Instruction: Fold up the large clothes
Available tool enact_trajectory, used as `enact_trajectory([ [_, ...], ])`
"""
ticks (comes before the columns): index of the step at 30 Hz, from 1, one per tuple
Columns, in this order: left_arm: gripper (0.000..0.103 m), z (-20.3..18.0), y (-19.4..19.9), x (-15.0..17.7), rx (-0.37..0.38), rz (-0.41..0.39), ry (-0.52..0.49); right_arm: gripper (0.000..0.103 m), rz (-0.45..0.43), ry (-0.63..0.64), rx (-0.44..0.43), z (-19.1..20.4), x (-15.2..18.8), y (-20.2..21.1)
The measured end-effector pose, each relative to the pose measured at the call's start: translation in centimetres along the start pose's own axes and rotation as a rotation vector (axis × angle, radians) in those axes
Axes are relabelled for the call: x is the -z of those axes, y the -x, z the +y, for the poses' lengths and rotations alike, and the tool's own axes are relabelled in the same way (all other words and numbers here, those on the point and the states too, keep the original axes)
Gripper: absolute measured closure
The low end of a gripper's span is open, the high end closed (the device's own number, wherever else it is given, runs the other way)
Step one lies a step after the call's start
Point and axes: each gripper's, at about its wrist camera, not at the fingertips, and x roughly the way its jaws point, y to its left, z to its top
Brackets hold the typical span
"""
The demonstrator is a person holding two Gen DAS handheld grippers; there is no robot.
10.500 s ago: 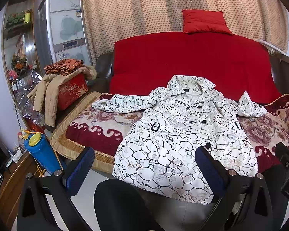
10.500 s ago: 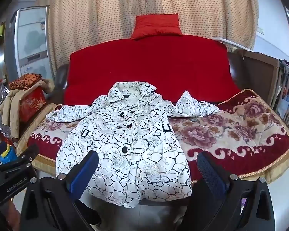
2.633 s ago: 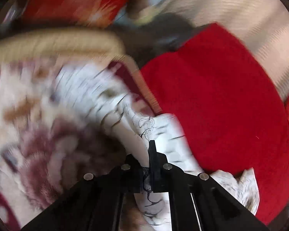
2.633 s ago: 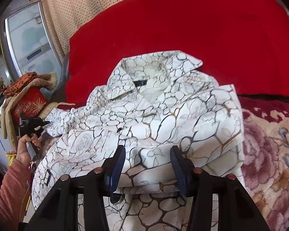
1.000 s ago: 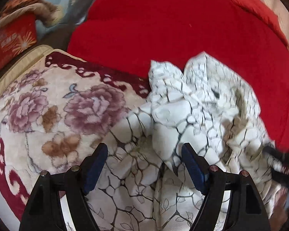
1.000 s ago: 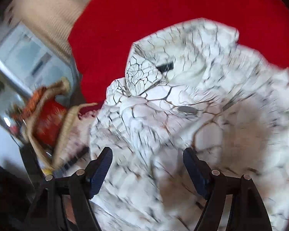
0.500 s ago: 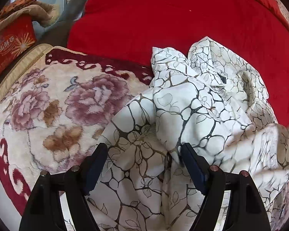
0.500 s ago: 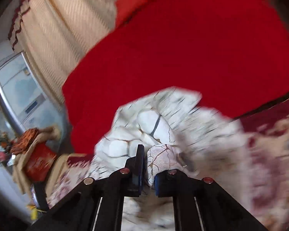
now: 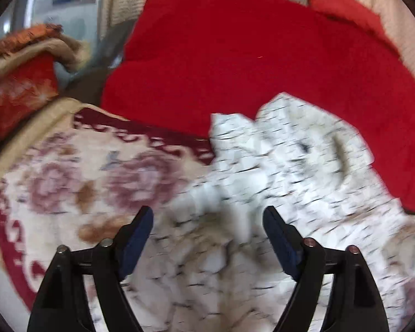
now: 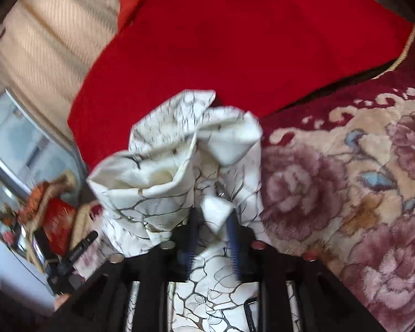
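A white coat with a black crackle print [image 9: 276,171] lies bunched on the flowered blanket [image 9: 69,182], blurred by motion. My left gripper [image 9: 207,229] is open, its blue pads [image 9: 137,235] spread above the coat's left side, holding nothing. My right gripper [image 10: 211,221] is shut on a fold of the coat [image 10: 179,149] near its collar and holds it lifted off the blanket [image 10: 345,182]; the pale lining shows. The left gripper [image 10: 74,251] shows small at the lower left of the right wrist view.
A red sofa back [image 9: 249,55] rises behind the coat, with a red cushion [image 9: 343,8] on top. A red box draped with beige and orange clothes [image 9: 22,83] stands at the left. Curtains [image 10: 41,36] hang behind.
My right gripper has raised the gripped coat fold and turned, showing the lining. My left gripper stays open and has swung, blurring its view; the coat sits further right in it.
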Motion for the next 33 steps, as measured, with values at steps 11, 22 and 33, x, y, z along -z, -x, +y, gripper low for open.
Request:
enact_trajectory([
  [11, 0.023, -0.4, -4.8, 0.3, 0.297, 0.221, 0.276, 0.016, -0.139, -0.162, -0.168, -2.0, -2.2, 3.0],
  [22, 0.084, -0.3, -6.6, 0.3, 0.436, 0.285, 0.410, 0.020, 0.060, -0.275, -0.162, -2.9, -3.4, -3.2],
  [33, 0.099, 1.2, -4.6, -1.1, 0.504, 0.167, 0.498, 0.088, 0.034, -0.138, -0.042, -2.4, -3.6, -3.3],
])
